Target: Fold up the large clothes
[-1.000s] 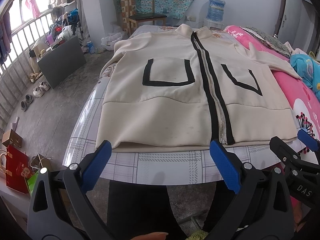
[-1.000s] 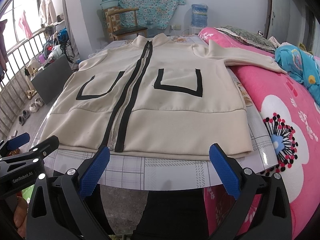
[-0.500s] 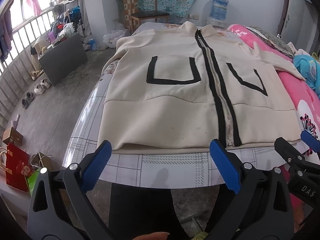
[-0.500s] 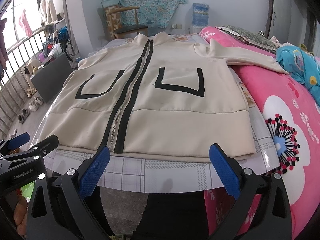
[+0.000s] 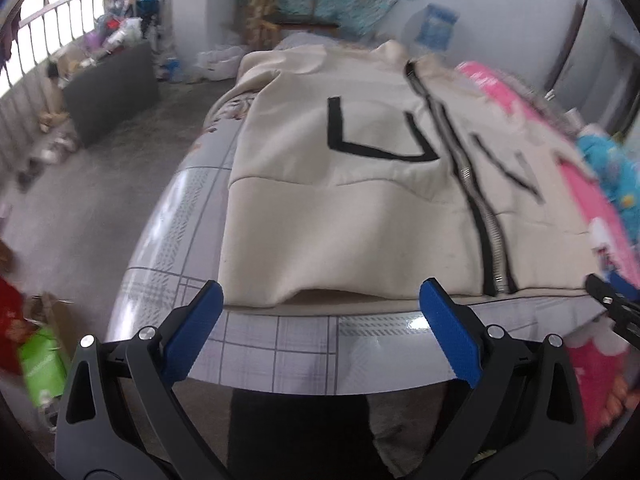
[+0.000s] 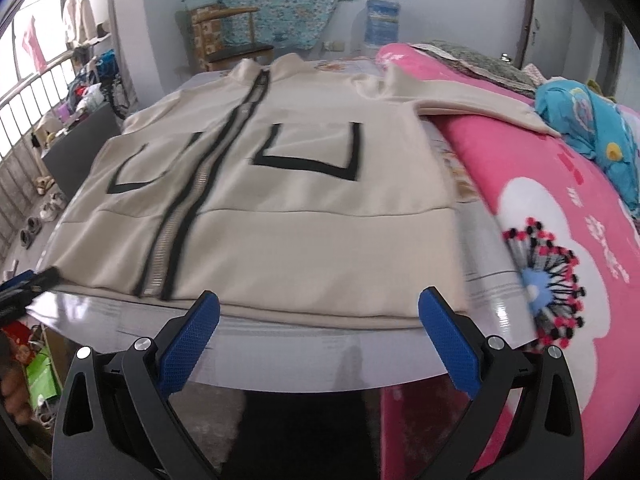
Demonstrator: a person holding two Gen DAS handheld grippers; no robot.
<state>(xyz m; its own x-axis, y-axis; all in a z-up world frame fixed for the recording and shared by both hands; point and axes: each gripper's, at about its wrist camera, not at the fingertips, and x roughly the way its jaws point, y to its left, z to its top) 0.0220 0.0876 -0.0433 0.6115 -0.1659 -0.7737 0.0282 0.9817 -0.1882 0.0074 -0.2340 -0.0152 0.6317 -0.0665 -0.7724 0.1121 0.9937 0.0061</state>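
Fingers of left gripper (image 5: 320,304) and right gripper (image 6: 320,314) spread wide, empty, near jacket (image 6: 304,220) hem.

- One cream jacket (image 6: 280,248), centre of the frame, with one zip (image 6: 176,240) and two black-outlined pockets (image 6: 312,152).
- Two tools: the left tool (image 5: 320,312) and the right tool (image 6: 320,316), each with two blue pads, at the lower edge.
- One pink blanket (image 6: 560,240), right side.
- One wooden chair (image 6: 232,36), upper centre.
- One water bottle (image 6: 382,20), upper right of centre.
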